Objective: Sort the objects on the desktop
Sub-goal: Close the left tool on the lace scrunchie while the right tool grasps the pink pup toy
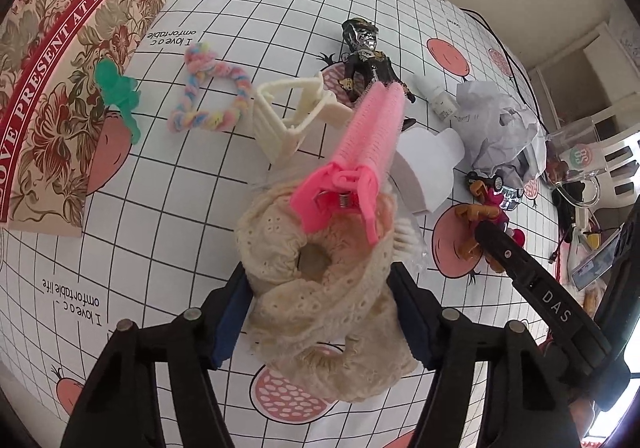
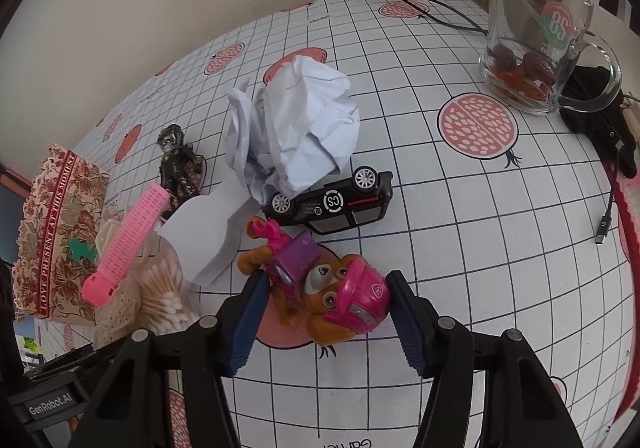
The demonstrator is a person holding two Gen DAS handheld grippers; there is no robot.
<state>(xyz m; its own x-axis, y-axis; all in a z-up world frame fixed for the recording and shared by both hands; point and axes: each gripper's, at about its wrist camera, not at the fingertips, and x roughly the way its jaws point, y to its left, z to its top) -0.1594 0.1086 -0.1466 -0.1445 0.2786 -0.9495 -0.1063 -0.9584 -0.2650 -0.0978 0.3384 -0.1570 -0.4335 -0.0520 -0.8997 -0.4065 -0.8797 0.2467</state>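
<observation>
In the left wrist view a cream lace scrunchie [image 1: 320, 312] lies on the checked tablecloth [image 1: 160, 248]. My left gripper [image 1: 320, 280] points down over it, both blue pads against its sides. A pink hair clip [image 1: 360, 151] rests across the scrunchie's far edge. In the right wrist view a brown toy dog with a pink helmet [image 2: 332, 288] lies on its side, and my right gripper [image 2: 326, 280] has its pads against the backpack and the helmet. A black toy car [image 2: 332, 203] lies on its side just beyond.
Crumpled white paper [image 2: 296, 127], a white foam piece [image 2: 204, 232] and a dark figurine [image 1: 368, 59] crowd the middle. A floral box [image 1: 60, 87] stands far left, near a green piece [image 1: 120, 95], a braided pastel loop [image 1: 212, 95] and a cream clip [image 1: 292, 115]. A glass mug [image 2: 536, 43] stands far right.
</observation>
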